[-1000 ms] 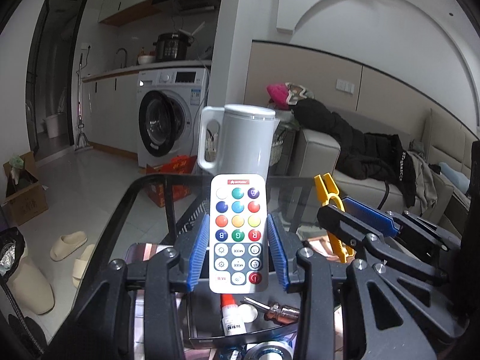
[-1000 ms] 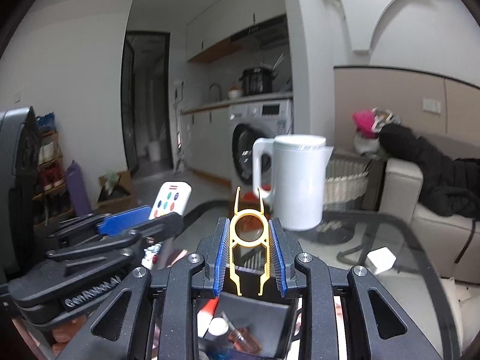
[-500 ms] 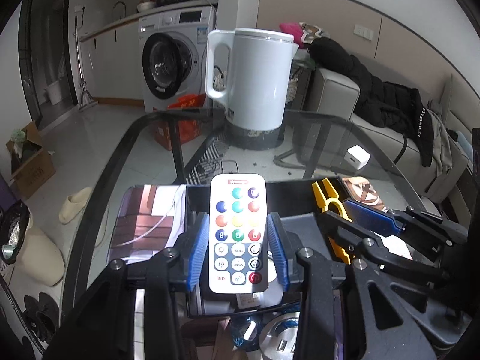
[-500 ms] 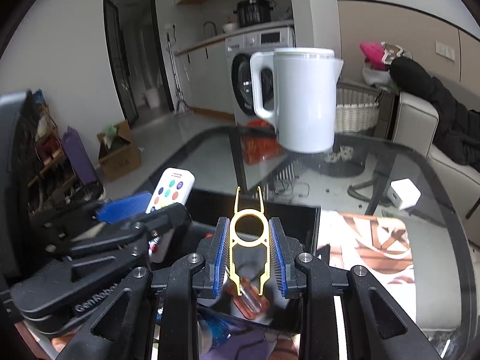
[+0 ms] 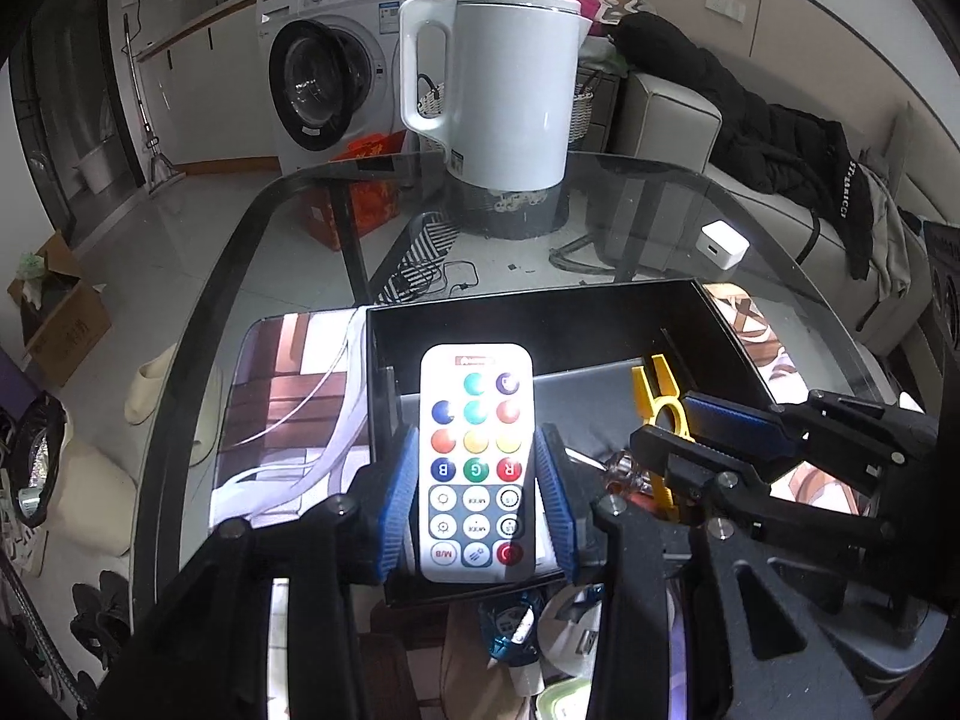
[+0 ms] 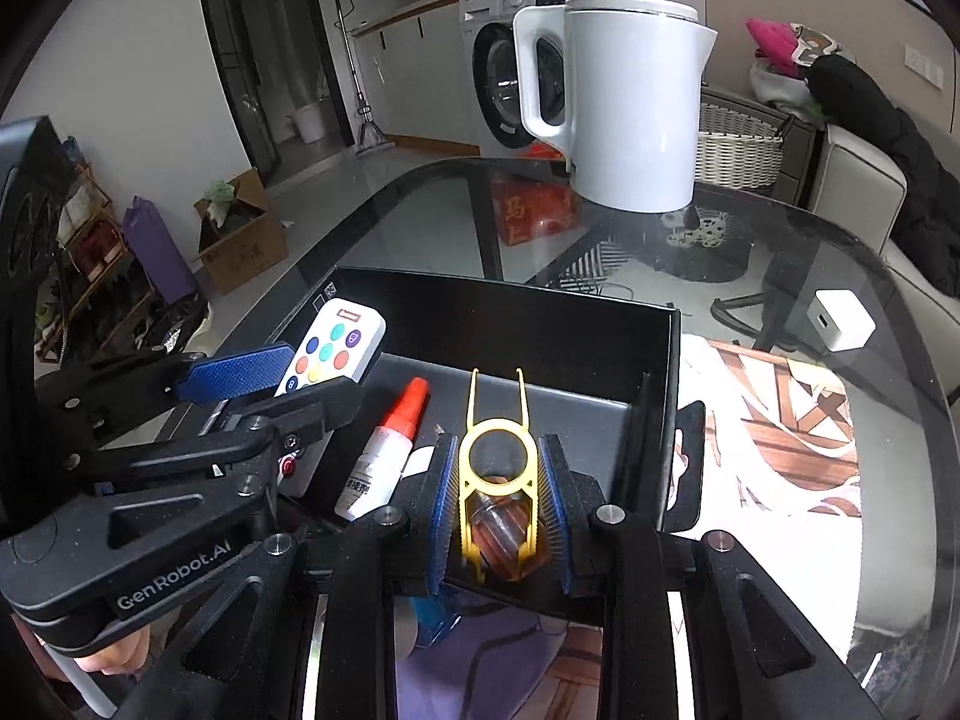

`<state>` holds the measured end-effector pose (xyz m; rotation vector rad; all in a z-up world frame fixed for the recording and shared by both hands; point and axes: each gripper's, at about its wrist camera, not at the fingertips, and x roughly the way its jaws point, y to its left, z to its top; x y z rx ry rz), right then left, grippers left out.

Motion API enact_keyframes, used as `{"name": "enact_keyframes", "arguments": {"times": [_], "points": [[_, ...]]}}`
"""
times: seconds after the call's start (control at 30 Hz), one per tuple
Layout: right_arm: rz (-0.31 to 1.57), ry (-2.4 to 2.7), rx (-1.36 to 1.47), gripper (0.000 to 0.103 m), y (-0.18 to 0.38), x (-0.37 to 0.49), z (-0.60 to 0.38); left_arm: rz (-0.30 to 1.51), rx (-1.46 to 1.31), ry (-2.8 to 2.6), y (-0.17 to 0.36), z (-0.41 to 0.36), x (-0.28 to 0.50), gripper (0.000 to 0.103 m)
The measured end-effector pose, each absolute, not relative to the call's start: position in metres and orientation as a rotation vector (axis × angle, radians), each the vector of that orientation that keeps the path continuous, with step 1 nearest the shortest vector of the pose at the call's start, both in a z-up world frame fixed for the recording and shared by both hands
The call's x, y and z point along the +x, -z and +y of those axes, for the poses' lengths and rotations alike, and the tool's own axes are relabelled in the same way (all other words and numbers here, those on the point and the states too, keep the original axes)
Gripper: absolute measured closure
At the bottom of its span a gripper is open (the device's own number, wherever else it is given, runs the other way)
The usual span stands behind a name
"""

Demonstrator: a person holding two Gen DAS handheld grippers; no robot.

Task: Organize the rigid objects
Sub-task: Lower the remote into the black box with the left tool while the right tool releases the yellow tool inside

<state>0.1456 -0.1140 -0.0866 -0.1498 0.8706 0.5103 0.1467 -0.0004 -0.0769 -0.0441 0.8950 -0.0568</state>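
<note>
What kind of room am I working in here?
Most likely a small apartment's open living area: a washing machine under a kitchen counter, a sofa with a black jacket, and an electric kettle on the glass table.

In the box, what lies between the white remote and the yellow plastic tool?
In the right wrist view, a small white glue bottle with a red cap lies between the remote and the yellow tool, inside the black box.

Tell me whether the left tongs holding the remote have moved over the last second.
Yes. The left tongs, shut on the remote, have come down and tipped forward: the white kettle has risen in the left wrist view, and the black box now lies below them.
</note>
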Motion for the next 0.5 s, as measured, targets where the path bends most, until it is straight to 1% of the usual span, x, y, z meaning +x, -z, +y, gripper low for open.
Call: {"name": "enact_keyframes", "arguments": {"times": [0.27,0.5], "points": [[0.917,-0.523,-0.163,0.076,0.082,0.135,-0.119,0.913,-0.014,0.063,0.076,-0.007,0.135,0.065],[0.928,-0.529,-0.128,0.075,0.080,0.133,-0.124,0.917,-0.079,0.079,0.074,0.002,0.133,0.064]]}}
